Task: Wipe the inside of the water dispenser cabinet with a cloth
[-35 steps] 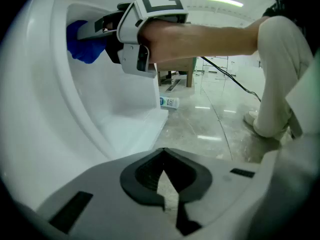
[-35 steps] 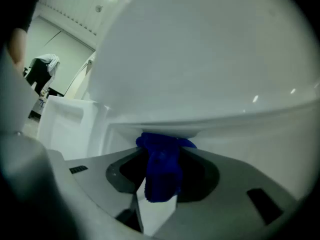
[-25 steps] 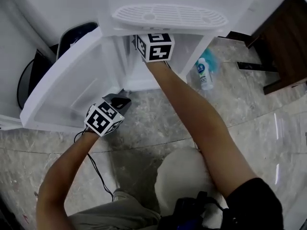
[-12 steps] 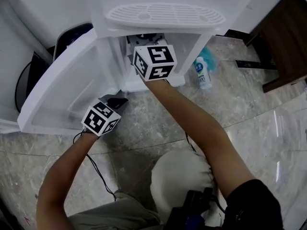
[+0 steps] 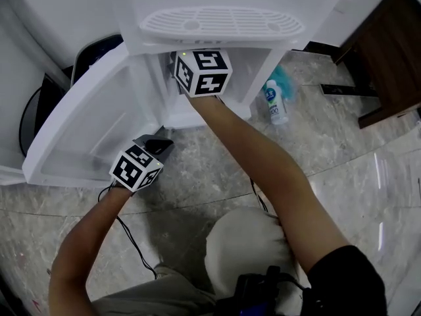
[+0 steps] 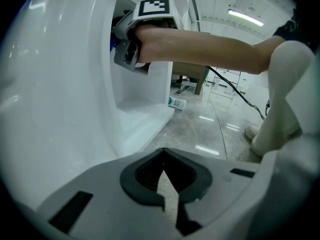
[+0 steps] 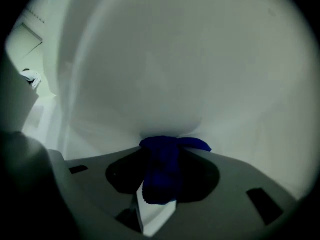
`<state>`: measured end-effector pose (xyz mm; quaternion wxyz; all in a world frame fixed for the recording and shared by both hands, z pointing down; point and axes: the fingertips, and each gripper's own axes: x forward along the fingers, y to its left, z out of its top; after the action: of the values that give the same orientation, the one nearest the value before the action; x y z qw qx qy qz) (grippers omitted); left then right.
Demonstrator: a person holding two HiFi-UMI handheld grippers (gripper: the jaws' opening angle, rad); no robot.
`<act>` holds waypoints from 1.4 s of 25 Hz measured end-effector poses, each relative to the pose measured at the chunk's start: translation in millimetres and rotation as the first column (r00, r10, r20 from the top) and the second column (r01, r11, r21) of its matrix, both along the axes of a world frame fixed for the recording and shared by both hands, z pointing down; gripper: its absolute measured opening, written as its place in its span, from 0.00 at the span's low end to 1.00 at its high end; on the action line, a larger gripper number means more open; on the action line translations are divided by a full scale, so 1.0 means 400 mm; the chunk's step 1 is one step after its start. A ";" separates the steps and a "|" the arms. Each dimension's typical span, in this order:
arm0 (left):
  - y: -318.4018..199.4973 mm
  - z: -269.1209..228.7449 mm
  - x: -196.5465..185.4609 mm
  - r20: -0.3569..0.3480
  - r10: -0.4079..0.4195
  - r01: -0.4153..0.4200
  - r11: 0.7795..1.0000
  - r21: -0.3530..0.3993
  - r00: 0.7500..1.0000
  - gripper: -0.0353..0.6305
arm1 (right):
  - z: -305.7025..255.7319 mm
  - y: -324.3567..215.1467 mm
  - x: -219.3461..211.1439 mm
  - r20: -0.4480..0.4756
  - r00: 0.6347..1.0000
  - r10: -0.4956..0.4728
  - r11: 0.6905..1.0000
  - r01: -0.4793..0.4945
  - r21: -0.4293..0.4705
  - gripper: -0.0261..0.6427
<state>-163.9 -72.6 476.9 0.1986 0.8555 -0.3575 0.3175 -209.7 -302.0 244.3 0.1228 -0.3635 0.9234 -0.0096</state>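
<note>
The white water dispenser (image 5: 220, 22) stands with its lower cabinet open and the door (image 5: 92, 120) swung out to the left. My right gripper (image 7: 162, 156) reaches into the cabinet. It is shut on a dark blue cloth (image 7: 160, 179), whose bunched end presses on the white inner wall (image 7: 165, 74). In the head view only its marker cube (image 5: 202, 73) shows at the cabinet mouth. My left gripper (image 5: 160, 145) hovers by the door's lower corner, jaws shut and empty (image 6: 164, 156). The right gripper (image 6: 131, 49) also shows in the left gripper view, at the cabinet opening.
A white bottle with a teal label (image 5: 275, 103) lies on the marble floor right of the dispenser. Dark wooden furniture (image 5: 388, 51) stands at the far right. A black bin (image 5: 99, 48) sits behind the door. A black cable (image 5: 131, 236) runs along the floor by my knee.
The right gripper's cube has rolled a little and shifted slightly at the cabinet mouth. The left gripper stays by the door.
</note>
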 end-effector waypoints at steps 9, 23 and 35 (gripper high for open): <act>-0.017 -0.007 0.011 -0.040 0.001 0.000 1.000 0.021 0.999 0.06 | -0.004 0.006 0.003 0.012 0.999 -0.035 0.999 0.035 0.020 0.25; -0.090 -0.141 0.061 -0.098 -0.015 0.036 0.975 0.221 0.995 0.07 | 0.027 0.165 0.135 -0.054 0.957 -0.286 0.941 0.270 -0.205 0.25; -0.242 -0.369 0.273 0.019 0.094 -0.082 0.738 0.670 0.995 0.56 | 0.126 0.319 0.371 -0.246 0.836 -0.490 0.797 0.316 -0.514 0.25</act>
<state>-54.7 -169.4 329.4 -0.1342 0.8882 -0.4053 0.1700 -61.2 -174.3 294.5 -0.1452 -0.1679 0.9578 -0.1826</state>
